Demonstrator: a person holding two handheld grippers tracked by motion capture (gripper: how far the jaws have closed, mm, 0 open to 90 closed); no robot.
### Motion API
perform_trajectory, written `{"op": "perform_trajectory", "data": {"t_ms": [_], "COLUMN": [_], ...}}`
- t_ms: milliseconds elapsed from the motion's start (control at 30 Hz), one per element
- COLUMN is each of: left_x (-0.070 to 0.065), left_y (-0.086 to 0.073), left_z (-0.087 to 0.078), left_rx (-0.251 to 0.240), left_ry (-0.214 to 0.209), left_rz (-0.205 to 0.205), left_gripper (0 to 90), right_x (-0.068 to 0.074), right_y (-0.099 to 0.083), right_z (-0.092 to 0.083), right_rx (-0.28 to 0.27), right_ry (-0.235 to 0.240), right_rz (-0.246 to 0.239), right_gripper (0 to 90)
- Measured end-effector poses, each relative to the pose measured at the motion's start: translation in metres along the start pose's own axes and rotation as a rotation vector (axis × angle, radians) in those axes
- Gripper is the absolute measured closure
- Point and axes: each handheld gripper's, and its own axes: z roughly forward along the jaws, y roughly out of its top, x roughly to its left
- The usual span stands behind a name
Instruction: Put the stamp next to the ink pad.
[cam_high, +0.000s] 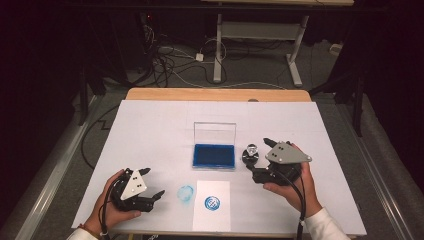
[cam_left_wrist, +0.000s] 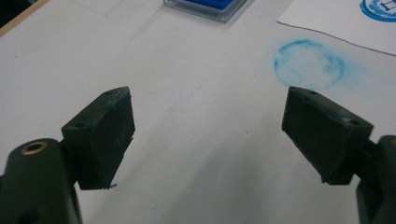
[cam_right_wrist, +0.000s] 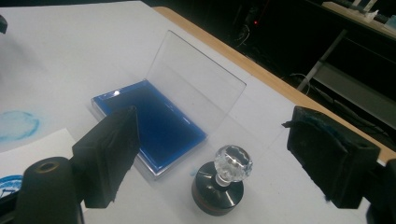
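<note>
Stamping station, inspected from the high view. One round stamp (cam_high: 250, 154) with a clear faceted knob stands upright on the white table cover (cam_high: 150, 130), just beside the ink pad at its 3 o'clock. One ink pad (cam_high: 214, 155), blue, lies with its clear lid raised at 12 o'clock. One paper sheet (cam_high: 212, 199) lies at 6 o'clock of the pad and bears one blue round imprint (cam_high: 212, 202). One stray blue ring smudge (cam_high: 186, 193) marks the cover at the sheet's 9 o'clock.

Right gripper (cam_high: 261, 159): jaws wide, empty, flanking the stamp without contact. Left gripper (cam_high: 151, 184): jaws wide, empty, near the smudge.

Risks, in my judgement: the smooth knob may slip or tilt if gripped off-centre, tipping the stamp toward the pad; an inked face set down off the sheet would add a second smudge; the upright lid could be struck on approach.
</note>
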Motion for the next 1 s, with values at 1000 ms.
{"op": "perform_trajectory", "data": {"t_ms": [1000], "left_x": [0.0], "left_y": [0.001], "left_z": [0.0], "left_rx": [-0.003], "left_ry": [0.008], "left_rz": [-0.006], "left_gripper": [16.2], "right_x": [0.002], "right_y": [-0.029], "right_z": [-0.029], "right_rx": [-0.024], "right_ry": [0.014], "right_rz": [-0.022], "right_gripper": [16.9]}}
